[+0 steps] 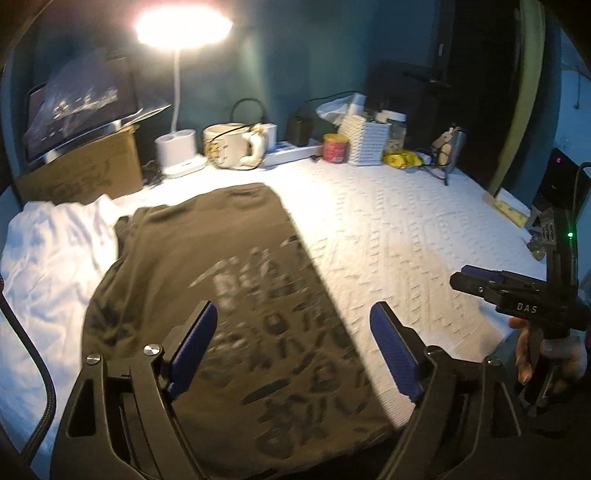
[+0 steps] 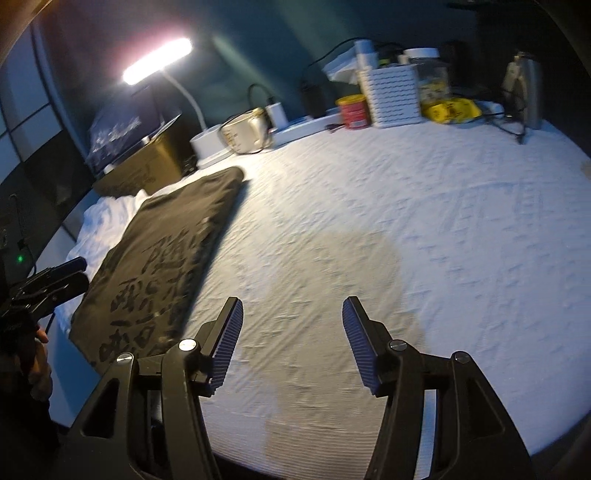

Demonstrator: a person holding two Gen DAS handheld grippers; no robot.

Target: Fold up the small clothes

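The left gripper [image 1: 291, 350] has its jaws spread wide and empty, hovering over the near end of a dark olive T-shirt [image 1: 207, 280] with a pale printed design. The shirt lies folded into a long strip on the white textured counter [image 1: 399, 229], running from 6 o'clock up toward 11. Beside it at 9 o'clock sits a crumpled white garment [image 1: 55, 251]. The right gripper [image 2: 291, 347] is also open with nothing between its jaws, held above bare cloth well apart from the shirt, which lies off at its 10 o'clock. Along the far edge stand a lit desk lamp [image 1: 183, 27], a cardboard box [image 1: 85, 170], a large mug [image 1: 229, 146], a red tin [image 1: 335, 147] and a white slatted basket [image 1: 364, 142].
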